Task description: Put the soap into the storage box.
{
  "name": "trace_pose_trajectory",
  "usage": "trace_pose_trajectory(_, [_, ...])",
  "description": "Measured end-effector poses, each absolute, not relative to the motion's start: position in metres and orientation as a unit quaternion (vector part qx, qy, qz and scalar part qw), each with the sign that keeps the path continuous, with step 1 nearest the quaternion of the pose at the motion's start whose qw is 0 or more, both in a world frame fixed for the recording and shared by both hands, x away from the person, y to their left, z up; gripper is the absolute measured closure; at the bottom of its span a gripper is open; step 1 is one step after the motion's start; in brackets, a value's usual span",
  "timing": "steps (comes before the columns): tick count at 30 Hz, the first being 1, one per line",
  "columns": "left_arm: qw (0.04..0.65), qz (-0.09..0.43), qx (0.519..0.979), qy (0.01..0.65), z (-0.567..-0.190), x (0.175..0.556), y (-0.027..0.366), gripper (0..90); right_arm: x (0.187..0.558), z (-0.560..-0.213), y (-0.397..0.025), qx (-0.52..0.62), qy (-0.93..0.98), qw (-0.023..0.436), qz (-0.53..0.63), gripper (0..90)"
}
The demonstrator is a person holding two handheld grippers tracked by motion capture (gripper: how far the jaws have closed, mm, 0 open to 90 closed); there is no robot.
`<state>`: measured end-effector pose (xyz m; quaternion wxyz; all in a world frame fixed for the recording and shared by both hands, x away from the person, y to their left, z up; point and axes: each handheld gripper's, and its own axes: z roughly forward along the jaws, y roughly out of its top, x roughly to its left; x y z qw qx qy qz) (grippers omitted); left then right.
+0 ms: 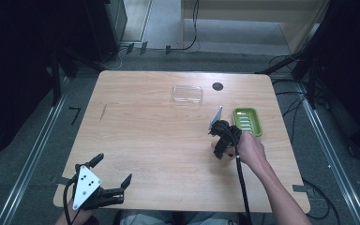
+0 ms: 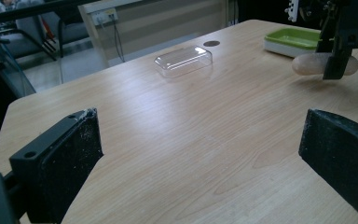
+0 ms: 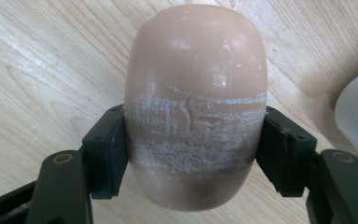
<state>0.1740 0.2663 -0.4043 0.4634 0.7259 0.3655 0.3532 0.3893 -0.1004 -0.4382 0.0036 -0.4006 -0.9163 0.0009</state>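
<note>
Left gripper [image 1: 113,171] sits at the near-left corner of the table [image 1: 145,136], jaws spread wide, nothing between them. In the left gripper view its two black jaws frame bare wood. Ahead of it and to its right, well apart, lies a clear plastic lid [image 2: 184,60], flat on the table; a dark round spot [image 2: 211,43] sits just beyond the lid.

Right gripper [image 3: 193,149] is clamped on a beige soap bar [image 3: 195,100]: jaws press both long sides at the scuffed whitish band. Soap held just over the tabletop; contact with the wood cannot be told. In the left gripper view the soap shows lengthwise behind one jaw.

Green soap dish [image 1: 247,121] with white base is just beside the right gripper, on its far right.
</note>
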Motion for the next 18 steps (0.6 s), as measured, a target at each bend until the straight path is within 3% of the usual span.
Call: trace_pose_trajectory(18, [0.463, 0.353, 0.726, 0.366, -0.404, 0.174, 0.266, 0.0, 0.392, -0.423, -0.11, -0.4, -0.917, 0.004, 0.002, 33.3])
